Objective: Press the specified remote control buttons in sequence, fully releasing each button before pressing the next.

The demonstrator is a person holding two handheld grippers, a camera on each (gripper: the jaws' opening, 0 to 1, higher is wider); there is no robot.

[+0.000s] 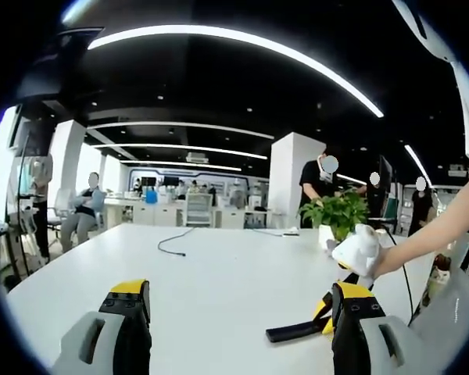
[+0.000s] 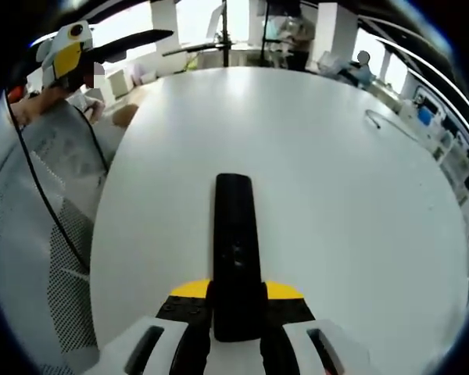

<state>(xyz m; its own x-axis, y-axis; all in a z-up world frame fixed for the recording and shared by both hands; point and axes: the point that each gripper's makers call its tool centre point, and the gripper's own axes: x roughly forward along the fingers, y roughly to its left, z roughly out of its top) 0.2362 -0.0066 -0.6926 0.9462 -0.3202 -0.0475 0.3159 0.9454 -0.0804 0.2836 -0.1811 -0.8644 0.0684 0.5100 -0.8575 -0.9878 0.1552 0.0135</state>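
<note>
Nearest the camera in the right gripper view, the right gripper (image 2: 236, 316) has its two yellow-tipped jaws closed against the near end of the remote control (image 2: 236, 234). The remote is a slim black bar that runs away from the jaws, out over the white table (image 2: 359, 203). Whether its far end rests on the table surface or is held just above it cannot be told. Small markings show at mid-length on its top face; individual buttons cannot be made out.

In the left gripper view, the left gripper (image 1: 238, 308) is spread wide, with one jaw at the near left and one at the near right. Nothing lies between them. It hovers over the same table, facing a potted plant (image 1: 338, 215) at the far right and a loose cable (image 1: 176, 242) farther out. A person's hand (image 1: 361, 251) and the other gripper enter from the right.

Progress assessment: the remote is secured by one gripper, which appears to be the preparatory step. No jaw tip is on the remote's top face, so no press is under way. The button sequence is judged to be still outstanding. How many presses are complete cannot be determined.
</note>
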